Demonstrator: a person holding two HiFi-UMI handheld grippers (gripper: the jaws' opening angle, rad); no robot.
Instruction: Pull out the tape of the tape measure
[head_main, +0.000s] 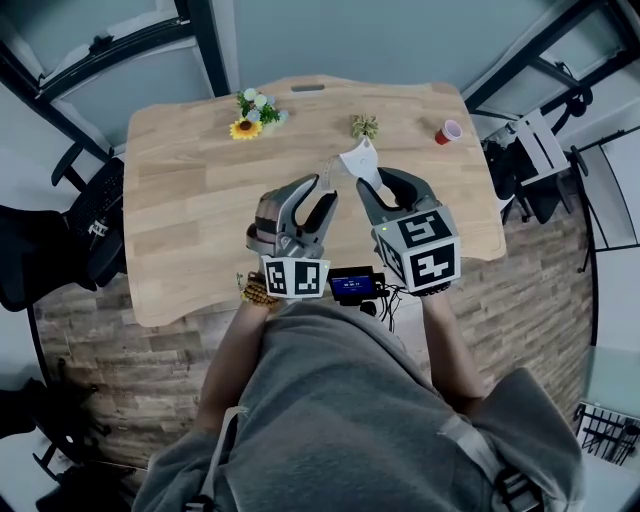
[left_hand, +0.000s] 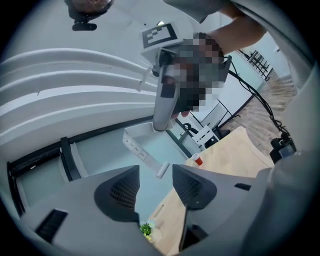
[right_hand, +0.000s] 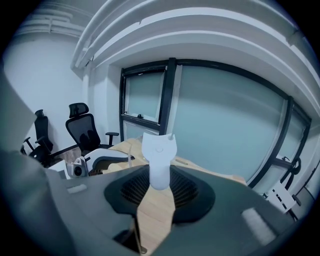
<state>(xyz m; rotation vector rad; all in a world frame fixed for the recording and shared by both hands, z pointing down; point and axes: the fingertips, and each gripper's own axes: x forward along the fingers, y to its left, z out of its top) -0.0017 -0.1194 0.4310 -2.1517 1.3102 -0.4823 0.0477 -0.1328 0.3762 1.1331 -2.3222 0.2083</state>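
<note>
Head view: the only print is the black-and-white square patterns on the marker cubes (head_main: 295, 277) and a small blue-lit screen (head_main: 352, 285) whose text is too small to read. Above the pale wooden table (head_main: 200, 200), the grey right gripper (head_main: 372, 178) pinches a white plastic tape measure (head_main: 357, 158). The grey left gripper (head_main: 326, 188) sits just beside it.

Left gripper view: the left gripper (left_hand: 154, 176) has its jaws spread wide and clamps nothing. The pulled-out white tape (left_hand: 140, 150) bears dark marks, too small to read. Its end tab hangs just beyond the gap, touching neither pad. The right gripper (left_hand: 165, 107) is above it.

Right gripper view: no writing shows on the tape measure (right_hand: 159, 155). The right gripper (right_hand: 159, 182) presses its pads on the case's lower end, holding it upright.
</note>
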